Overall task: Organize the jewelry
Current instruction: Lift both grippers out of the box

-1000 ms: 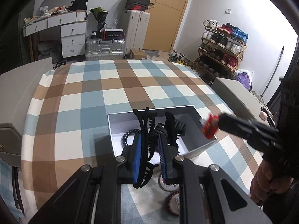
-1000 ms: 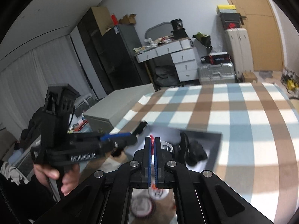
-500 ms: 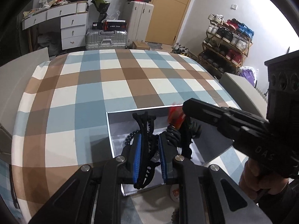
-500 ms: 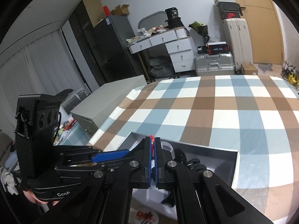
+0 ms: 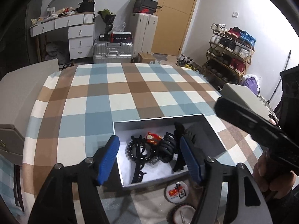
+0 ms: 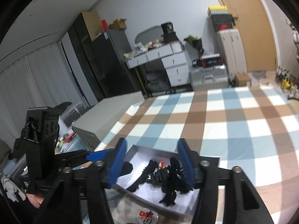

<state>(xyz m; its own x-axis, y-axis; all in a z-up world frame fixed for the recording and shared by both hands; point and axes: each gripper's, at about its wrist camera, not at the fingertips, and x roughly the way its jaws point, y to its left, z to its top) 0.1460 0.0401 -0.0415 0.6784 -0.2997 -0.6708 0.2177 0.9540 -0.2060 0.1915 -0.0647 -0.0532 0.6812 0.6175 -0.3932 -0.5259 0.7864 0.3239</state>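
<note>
A white open box (image 5: 158, 117) sits on the checked cloth, right under both grippers. In it lie a long black claw clip (image 5: 137, 156), a coiled black hair tie (image 5: 167, 149), another black clip and a small red clip (image 5: 152, 137). My left gripper (image 5: 149, 140) hangs over the box with its jaws opening and nothing between the blue pads. From the right, a finger (image 5: 243, 119) of my right gripper reaches in. In the right wrist view my right gripper (image 6: 151, 143) is also opening and empty above the box (image 6: 155, 149), where the red clip (image 6: 161, 165) lies.
Two round button badges (image 5: 176, 189) (image 5: 182, 214) lie on the cloth in front of the box. A person's hand (image 5: 271, 177) holds the right gripper. Grey cabinets flank the table (image 5: 112, 85) left and right. Its far half is bare checked cloth.
Both grippers went from shut to open. The black claw clip dropped out of the left one and the red clip out of the right one; both now lie in the box.
</note>
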